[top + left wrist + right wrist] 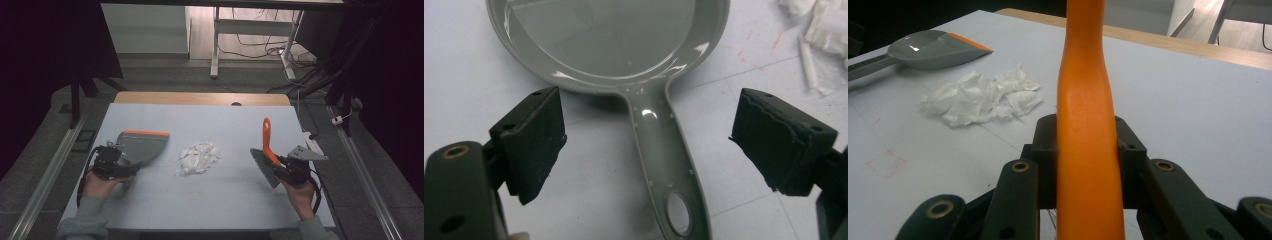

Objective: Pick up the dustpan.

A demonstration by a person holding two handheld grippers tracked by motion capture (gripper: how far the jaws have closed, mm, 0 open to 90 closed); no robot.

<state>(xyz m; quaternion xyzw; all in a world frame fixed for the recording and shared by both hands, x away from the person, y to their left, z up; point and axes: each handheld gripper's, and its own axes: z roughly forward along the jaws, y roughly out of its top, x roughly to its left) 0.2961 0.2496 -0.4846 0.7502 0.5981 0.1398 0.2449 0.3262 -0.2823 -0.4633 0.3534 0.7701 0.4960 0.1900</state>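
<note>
At the near edge, the right gripper is clamped on the orange handle of a brush, bristles seemingly just off the table. The left gripper stands wide, its jaws either side of the grey dustpan handle without touching. Between them lies crumpled white paper, farther back.

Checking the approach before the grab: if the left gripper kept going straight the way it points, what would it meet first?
Probably the grey plastic dustpan's handle, lying between the open left gripper's jaws; depth is unclear.
</note>
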